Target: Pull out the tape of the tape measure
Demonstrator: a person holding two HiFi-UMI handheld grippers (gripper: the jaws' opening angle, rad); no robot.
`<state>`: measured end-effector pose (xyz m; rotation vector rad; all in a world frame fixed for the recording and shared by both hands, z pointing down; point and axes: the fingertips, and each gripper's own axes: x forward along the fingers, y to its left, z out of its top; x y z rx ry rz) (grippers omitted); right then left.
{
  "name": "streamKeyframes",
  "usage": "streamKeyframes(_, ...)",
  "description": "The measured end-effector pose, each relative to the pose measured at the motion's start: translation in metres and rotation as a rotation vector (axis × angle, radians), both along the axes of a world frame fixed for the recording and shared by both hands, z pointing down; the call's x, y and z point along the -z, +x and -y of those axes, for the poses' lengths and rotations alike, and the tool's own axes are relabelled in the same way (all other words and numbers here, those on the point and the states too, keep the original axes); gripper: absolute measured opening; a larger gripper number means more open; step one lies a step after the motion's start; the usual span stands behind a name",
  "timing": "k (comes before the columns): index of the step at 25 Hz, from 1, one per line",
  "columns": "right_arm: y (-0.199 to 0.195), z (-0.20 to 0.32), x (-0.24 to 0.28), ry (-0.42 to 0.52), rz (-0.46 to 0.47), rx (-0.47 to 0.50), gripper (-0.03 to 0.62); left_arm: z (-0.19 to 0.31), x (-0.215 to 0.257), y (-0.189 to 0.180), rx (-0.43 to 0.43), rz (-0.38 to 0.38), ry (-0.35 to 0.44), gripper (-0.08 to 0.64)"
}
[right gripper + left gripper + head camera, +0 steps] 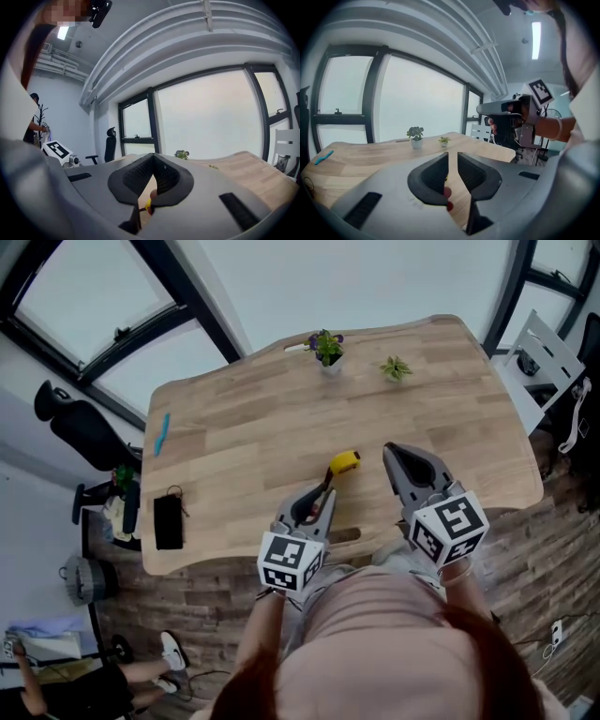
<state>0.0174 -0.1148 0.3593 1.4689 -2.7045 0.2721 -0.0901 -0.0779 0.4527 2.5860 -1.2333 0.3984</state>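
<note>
Tape measure (344, 463) seemingly unextended, pulling all ahead; left gripper (327, 486) just nearside, jaws slightly parted, empty; right gripper (392, 454) clenched, empty.

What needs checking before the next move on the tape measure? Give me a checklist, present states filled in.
1. Yellow tape measure lying free on table: ok.
2. The left hand-held gripper jaws apart, nothing clamped: ok.
3. It points at the tape measure: ok.
4. The right hand-held gripper open for the tape tip: not ok, shut and empty.
5. Where the tape tip faces: cannot tell.
</note>
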Motion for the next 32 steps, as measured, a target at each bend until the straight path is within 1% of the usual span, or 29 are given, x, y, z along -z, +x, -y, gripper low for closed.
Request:
streamKeyframes(4, -0.001, 0.014, -0.003, -0.014, -0.01, 0.033, -0.002, 0.011, -0.014, 0.001, 0.01, 0.008, -0.025, 0.08)
streamKeyframes(6, 0.0, 0.018, -0.005, -0.024, -0.016, 0.043, -0.002, 0.017, -0.021, 0.004, -0.005, 0.004, -0.031, 0.087)
streamKeyframes(9, 0.007, 0.023, -0.013, -0.041, -0.016, 0.033, -0.002, 0.03, -0.034, 0.007, -0.044, 0.008, -0.043, 0.132)
streamKeyframes(12, 0.015, 0.025, -0.023, -0.065, -0.015, 0.021, -0.002, 0.039, -0.045, 0.008, -0.061, 0.022, -0.038, 0.137)
streamKeyframes(15, 0.021, 0.031, -0.027, -0.074, -0.028, 0.022, -0.002, 0.05, -0.053, 0.01, -0.086, 0.052, -0.009, 0.137)
streamKeyframes(17, 0.024, 0.036, -0.029, -0.077, -0.032, 0.019, -0.002, 0.054, -0.06, 0.012, -0.108, 0.071, -0.009, 0.139)
streamKeyframes(20, 0.028, 0.042, -0.032, -0.089, -0.033, 0.016, -0.002, 0.059, -0.072, 0.014, -0.118, 0.099, -0.019, 0.147)
streamKeyframes(26, 0.033, 0.057, -0.04, -0.113, -0.046, 0.0, -0.002, 0.07, -0.098, 0.019, -0.157, 0.188, -0.035, 0.161)
streamKeyframes(32, 0.032, 0.068, -0.042, -0.131, -0.066, 0.005, -0.002, 0.08, -0.125, 0.022, -0.178, 0.203, -0.089, 0.204)
